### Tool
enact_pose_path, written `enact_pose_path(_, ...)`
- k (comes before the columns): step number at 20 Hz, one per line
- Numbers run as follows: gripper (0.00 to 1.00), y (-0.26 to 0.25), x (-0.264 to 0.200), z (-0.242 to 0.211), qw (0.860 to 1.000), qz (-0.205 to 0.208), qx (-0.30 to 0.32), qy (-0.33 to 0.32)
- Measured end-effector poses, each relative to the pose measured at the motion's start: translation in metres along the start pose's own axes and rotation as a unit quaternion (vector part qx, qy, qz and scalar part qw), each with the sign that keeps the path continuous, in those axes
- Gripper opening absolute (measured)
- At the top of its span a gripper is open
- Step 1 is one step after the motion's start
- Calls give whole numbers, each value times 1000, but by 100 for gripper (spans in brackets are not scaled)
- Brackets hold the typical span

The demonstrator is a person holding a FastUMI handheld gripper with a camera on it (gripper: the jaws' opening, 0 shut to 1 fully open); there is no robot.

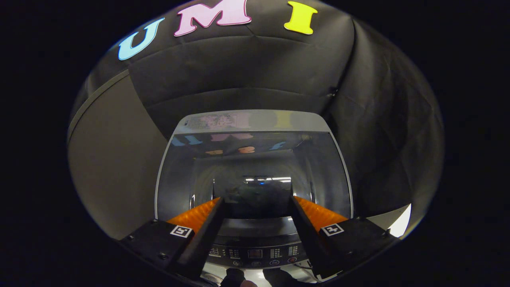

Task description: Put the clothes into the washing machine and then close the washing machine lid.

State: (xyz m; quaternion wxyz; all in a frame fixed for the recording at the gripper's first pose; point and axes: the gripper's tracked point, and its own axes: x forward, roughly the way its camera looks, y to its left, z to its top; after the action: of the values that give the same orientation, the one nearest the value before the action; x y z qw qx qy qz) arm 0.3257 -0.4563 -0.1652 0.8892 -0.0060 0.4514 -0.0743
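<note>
We see the gripper (255,203) with its fingers spread apart, and nothing is held between them. The washing machine (255,159) stands just ahead and below, its glass lid (255,167) lying flat and shut, with the control panel (255,252) between the fingers.

Washing machine lid (255,159) beyond control panel (255,252).

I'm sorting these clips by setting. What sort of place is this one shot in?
Most likely a staged laundry corner in a recording booth. A top-loading washing machine stands with its glass lid closed, control panel nearest the open, empty gripper, and black cloth walls hang close behind.
</note>
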Motion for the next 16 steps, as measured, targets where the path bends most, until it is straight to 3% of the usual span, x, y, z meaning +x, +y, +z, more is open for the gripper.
enact_pose_path(8,100,-2,-12,21,1000,5,8,-27)
enact_pose_path(16,100,-5,-84,99,990,18,13,-142)
